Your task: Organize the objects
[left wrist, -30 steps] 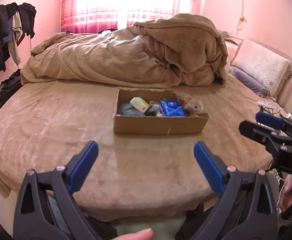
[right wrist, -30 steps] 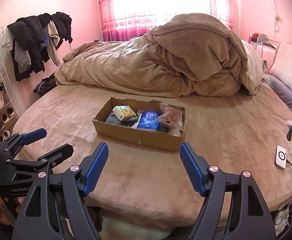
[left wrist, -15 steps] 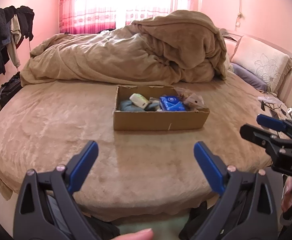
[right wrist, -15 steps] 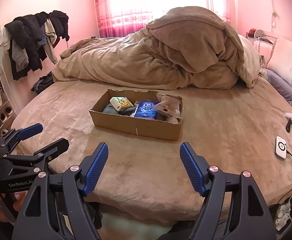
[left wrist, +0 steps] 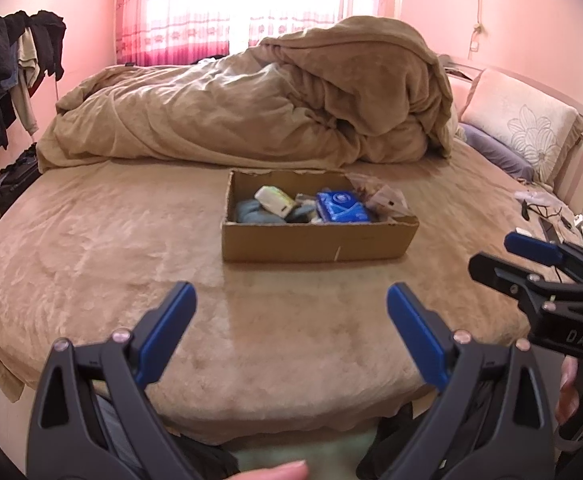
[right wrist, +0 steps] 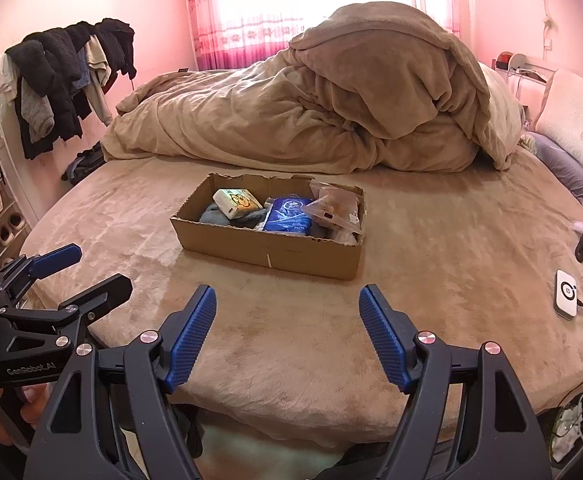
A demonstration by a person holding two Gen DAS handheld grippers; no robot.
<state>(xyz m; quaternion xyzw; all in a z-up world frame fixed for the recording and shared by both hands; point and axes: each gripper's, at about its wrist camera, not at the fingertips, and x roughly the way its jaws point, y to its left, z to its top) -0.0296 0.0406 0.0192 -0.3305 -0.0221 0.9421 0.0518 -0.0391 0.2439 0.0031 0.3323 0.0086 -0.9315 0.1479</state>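
Observation:
A shallow cardboard box (left wrist: 315,242) (right wrist: 267,248) sits on the tan bed. It holds a blue tissue pack (left wrist: 341,207) (right wrist: 289,216), a white-and-yellow packet (left wrist: 274,200) (right wrist: 237,202), a grey-blue cloth (left wrist: 251,214) and a clear plastic bag (right wrist: 333,208). My left gripper (left wrist: 289,322) is open and empty, short of the box over the bed's near edge. My right gripper (right wrist: 287,326) is open and empty, also short of the box. Each gripper shows at the side of the other's view.
A rumpled tan duvet (left wrist: 259,108) is heaped behind the box. Pillows (left wrist: 523,136) lie at the right. A white charger (right wrist: 566,294) and cables lie on the bed's right side. Clothes (right wrist: 67,80) hang at the left wall.
Both grippers have moved forward toward the box, which now looks larger and nearer. Both stay open and empty.

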